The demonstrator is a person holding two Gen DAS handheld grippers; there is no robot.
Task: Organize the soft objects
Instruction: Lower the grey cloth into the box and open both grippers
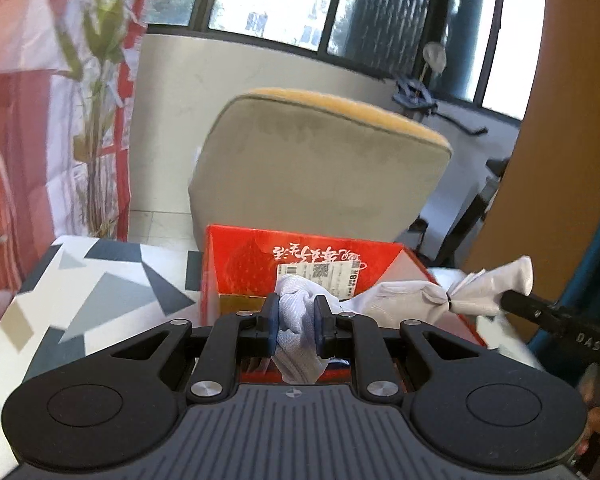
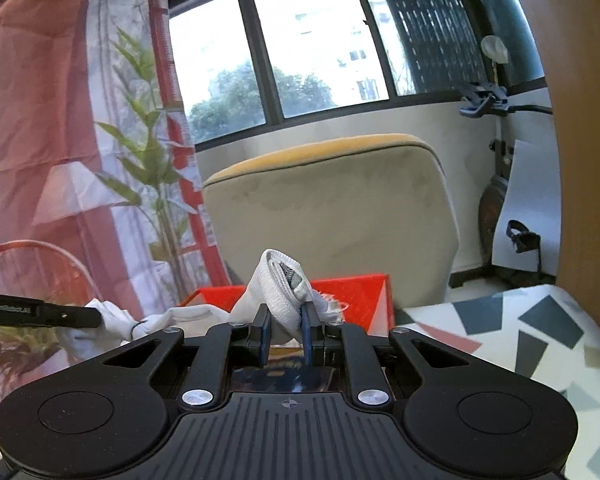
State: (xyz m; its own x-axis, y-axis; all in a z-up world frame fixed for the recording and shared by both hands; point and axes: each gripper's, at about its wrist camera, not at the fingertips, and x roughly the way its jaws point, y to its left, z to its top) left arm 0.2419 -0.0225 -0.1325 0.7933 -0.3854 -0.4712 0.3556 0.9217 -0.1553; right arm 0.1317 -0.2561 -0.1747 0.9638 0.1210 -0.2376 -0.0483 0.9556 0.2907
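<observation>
My left tongs (image 1: 294,322) and right tongs (image 2: 286,330) each clamp one end of the white glove (image 1: 404,298), stretched sideways just above the red box (image 1: 256,264) (its open top directly below).

black left tongs (image 1: 295,322) and right tongs (image 2: 286,330), blue pads, silver screws, ribbed grey housing, perhaps rubber

"DAS" on the right gripper (image 1: 512,300); red box's (image 1: 236,264) label shows perhaps "18".
</observation>
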